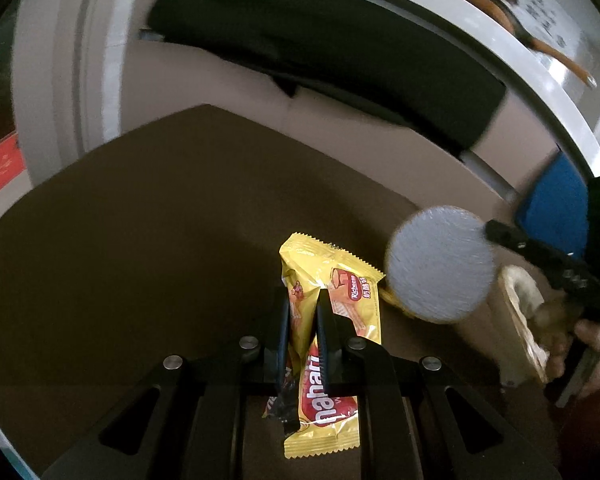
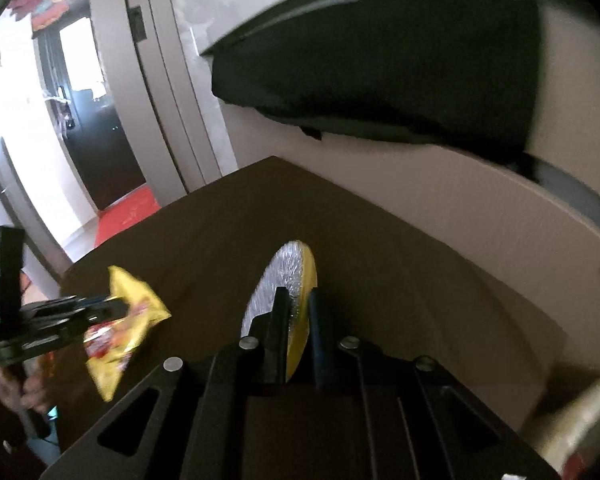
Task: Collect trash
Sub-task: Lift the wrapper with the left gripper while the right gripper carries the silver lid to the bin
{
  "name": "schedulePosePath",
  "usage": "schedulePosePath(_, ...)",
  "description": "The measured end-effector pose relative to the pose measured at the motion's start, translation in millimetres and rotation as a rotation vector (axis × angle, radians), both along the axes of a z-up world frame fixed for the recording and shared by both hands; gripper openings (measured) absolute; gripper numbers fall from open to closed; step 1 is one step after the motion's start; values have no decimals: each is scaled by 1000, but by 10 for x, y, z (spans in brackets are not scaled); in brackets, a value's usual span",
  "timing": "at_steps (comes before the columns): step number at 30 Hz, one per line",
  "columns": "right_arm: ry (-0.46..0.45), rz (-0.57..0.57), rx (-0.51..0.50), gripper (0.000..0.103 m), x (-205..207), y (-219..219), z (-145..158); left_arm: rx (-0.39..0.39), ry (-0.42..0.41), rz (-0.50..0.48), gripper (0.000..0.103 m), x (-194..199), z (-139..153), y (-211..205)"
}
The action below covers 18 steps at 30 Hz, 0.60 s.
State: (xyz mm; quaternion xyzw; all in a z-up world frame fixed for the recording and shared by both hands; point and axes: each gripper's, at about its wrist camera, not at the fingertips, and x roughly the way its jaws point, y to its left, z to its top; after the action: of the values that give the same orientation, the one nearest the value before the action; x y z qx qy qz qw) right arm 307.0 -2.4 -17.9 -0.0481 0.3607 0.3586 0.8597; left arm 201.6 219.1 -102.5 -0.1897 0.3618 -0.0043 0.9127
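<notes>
At the bottom centre of the left wrist view, the left gripper (image 1: 304,320) is clamped on a yellow snack wrapper (image 1: 332,304). At right, the right gripper (image 2: 298,312) pinches a round foil-faced lid (image 2: 278,292) edge-on. The bare brown tabletop (image 1: 140,220) stretches to its far corner edge at the frame's centre.

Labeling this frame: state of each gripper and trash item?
Left gripper: shut on yellow wrappers.
Yellow wrappers: held off the brown table, crumpled.
Right gripper: shut on foil disc.
Foil disc: held edge-on, off the table.
</notes>
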Motion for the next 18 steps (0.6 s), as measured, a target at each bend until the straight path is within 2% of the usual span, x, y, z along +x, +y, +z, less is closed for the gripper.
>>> schedulePosePath(6, -43, -46, 1, 7, -380, -464, 289, 11, 9, -66, 13, 30, 16, -368)
schedulePosePath(13, -67, -40, -41, 8, -663, -543, 135, 21, 23, -55, 13, -36, 23, -428)
schedulePosePath(14, -60, -44, -38, 11, -683, -599, 112, 23, 27, -59, 13, -43, 16, -434)
schedulePosePath(16, -44, -90, -56, 27, -649, -704, -9, 26, 34, -71, 13, -55, 2, -476)
schedulePosePath(17, -44, -111, -71, 39, -650, -753, -61, 28, 38, -79, 13, -55, -9, -504)
schedulePosePath(18, -37, -128, -89, 40, -620, -793, -125, 32, 40, -92, 13, -44, -19, -551)
